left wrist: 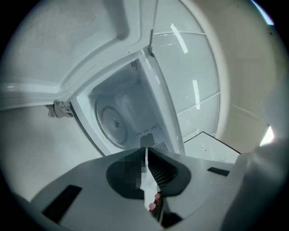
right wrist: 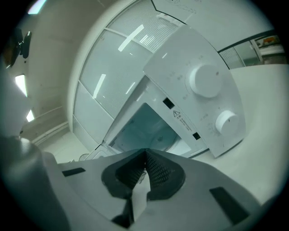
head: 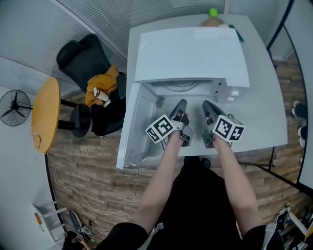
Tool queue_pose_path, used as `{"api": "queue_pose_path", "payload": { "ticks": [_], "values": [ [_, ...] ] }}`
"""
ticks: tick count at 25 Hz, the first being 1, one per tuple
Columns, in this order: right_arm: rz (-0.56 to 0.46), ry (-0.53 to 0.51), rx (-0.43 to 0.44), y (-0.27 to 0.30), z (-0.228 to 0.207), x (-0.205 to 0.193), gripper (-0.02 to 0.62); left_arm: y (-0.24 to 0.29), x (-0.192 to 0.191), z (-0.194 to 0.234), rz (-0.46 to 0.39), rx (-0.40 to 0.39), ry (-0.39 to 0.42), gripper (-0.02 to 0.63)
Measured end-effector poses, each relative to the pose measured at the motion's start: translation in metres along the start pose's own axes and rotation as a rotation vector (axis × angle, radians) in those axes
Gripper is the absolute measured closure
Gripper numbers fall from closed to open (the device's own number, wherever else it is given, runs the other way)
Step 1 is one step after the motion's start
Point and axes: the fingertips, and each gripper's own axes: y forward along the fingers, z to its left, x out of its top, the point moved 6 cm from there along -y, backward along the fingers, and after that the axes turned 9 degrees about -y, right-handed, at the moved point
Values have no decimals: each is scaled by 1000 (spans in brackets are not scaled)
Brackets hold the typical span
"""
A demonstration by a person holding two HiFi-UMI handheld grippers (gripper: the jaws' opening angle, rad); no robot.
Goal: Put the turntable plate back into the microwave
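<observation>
We look down on a white microwave (head: 190, 53) that sits on a white surface (head: 266, 112). Its door (head: 131, 127) is swung wide open to the left. Behind the microwave, at the far edge of the surface, lies a small green object (head: 213, 12). To the left, on the wooden floor, stand a black office chair (head: 85, 58) draped with a yellow garment (head: 102, 85), a round wooden tabletop (head: 45, 114) and a fan (head: 14, 107).

Our left gripper (head: 183, 103) and right gripper (head: 206, 104) hang side by side just in front of the open cavity, both pointing into it. In the left gripper view the jaws of the left gripper (left wrist: 145, 149) meet at their tips with nothing between them. The right gripper view shows the same for the right gripper (right wrist: 145, 153), which is closed and empty. Above it we see the control panel with its upper knob (right wrist: 204, 81) and lower knob (right wrist: 226, 121).

The turntable plate (left wrist: 115, 122) lies flat on the floor of the cavity, inside the microwave and apart from both grippers.
</observation>
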Motion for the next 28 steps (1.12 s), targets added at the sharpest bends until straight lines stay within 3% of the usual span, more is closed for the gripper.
{"api": "queue_pose_path", "payload": {
  "ticks": [10, 13, 19, 28],
  "values": [
    [-73, -147, 107, -77, 57, 35, 588, -66, -30, -86, -40, -76, 205, 607],
    [-76, -232, 105, -98, 69, 37, 588, -85, -37, -102, -56, -66, 275, 607],
    [-62, -503, 72, -134, 95, 38, 588, -117, -48, -131, -87, -27, 482, 607],
    [-74, -636, 89, -139, 130, 43, 588, -139, -46, -152, -86, 7, 713, 607]
  ]
}}
